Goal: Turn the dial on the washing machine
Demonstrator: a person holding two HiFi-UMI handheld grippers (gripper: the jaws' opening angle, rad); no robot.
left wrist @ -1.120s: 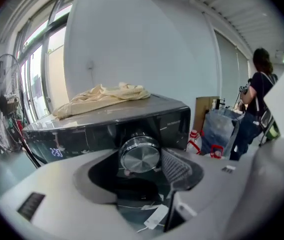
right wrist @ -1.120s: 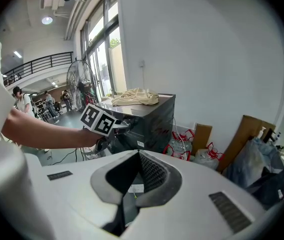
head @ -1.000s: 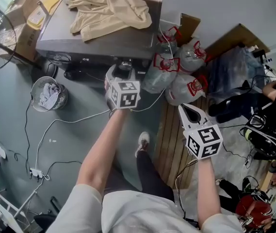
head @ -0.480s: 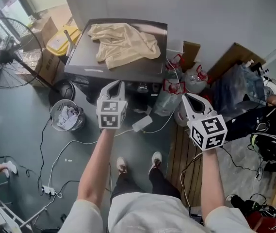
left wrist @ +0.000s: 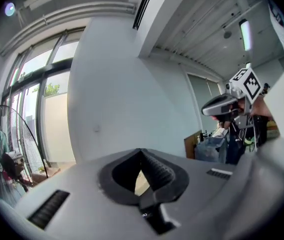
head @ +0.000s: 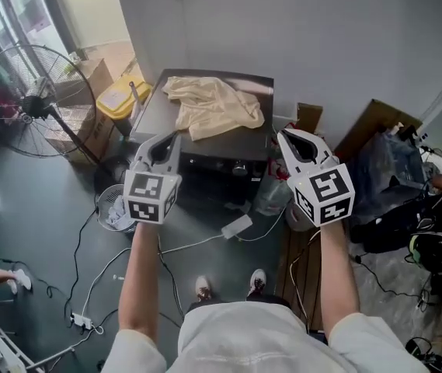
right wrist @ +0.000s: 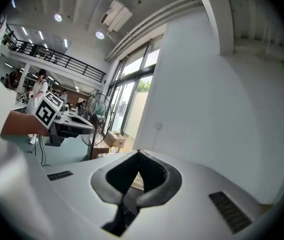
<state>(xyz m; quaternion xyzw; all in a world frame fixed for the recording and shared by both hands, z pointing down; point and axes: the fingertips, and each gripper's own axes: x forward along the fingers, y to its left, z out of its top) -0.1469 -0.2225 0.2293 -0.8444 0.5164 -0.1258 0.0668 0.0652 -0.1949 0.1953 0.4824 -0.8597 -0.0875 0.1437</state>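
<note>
The washing machine stands against the wall with a grey lid and a dark front panel. A beige cloth lies crumpled on the lid. The dial is too small to make out. My left gripper hovers in front of the machine's left corner, apart from it, shut with nothing between its jaws; in its own view the left gripper points at the white wall. My right gripper hangs beside the machine's right edge, also shut and empty; the right gripper faces the wall too.
A standing fan and cardboard boxes are at the left. A wire wastebasket sits below the left gripper. Cables and a white adapter lie on the floor. Water bottles, bags and a wooden pallet crowd the right.
The left gripper has come away from the machine's front panel, moved up and left, and its jaws have shut. The right gripper has risen alongside. The head view has lifted toward the wall.
</note>
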